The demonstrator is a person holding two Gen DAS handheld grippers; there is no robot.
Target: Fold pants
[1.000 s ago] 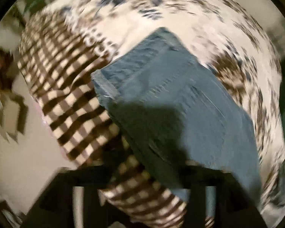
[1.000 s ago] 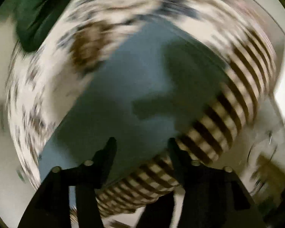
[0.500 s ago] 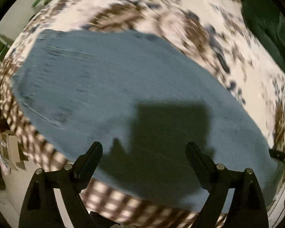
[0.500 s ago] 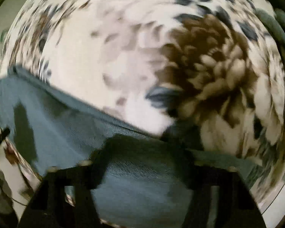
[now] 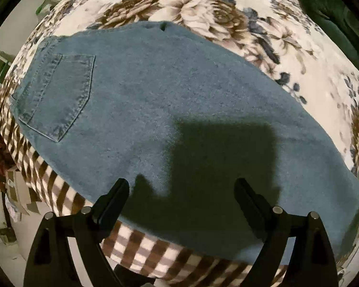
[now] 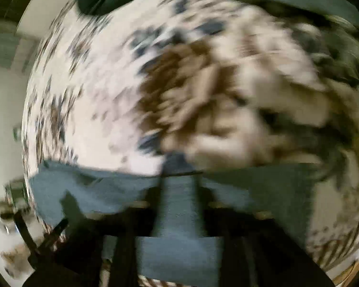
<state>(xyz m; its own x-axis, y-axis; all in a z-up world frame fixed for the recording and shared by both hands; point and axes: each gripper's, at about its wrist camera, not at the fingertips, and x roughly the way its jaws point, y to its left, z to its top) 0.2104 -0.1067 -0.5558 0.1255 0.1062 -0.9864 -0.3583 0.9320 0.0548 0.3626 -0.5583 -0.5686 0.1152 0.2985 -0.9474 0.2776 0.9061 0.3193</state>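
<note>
The blue denim pants [image 5: 170, 100] lie flat on a floral bedspread, folded lengthwise, with a back pocket [image 5: 57, 95] at the left end. My left gripper [image 5: 182, 191] is open and empty just above the pants' near edge, and its shadow falls on the denim. In the blurred right wrist view, my right gripper [image 6: 179, 179] is shut on a pinched fold of the pants [image 6: 179, 203] and holds it raised between its fingers.
The floral bedspread [image 5: 227, 16] covers the bed, with a brown checked border [image 5: 141, 246] along the near edge. A dark green cloth [image 5: 332, 16] lies at the far right. Floor and clutter [image 5: 7, 191] lie to the left of the bed.
My left gripper has steadied over the pants with its fingers open. My right gripper has closed on the denim edge and moves fast with it.
</note>
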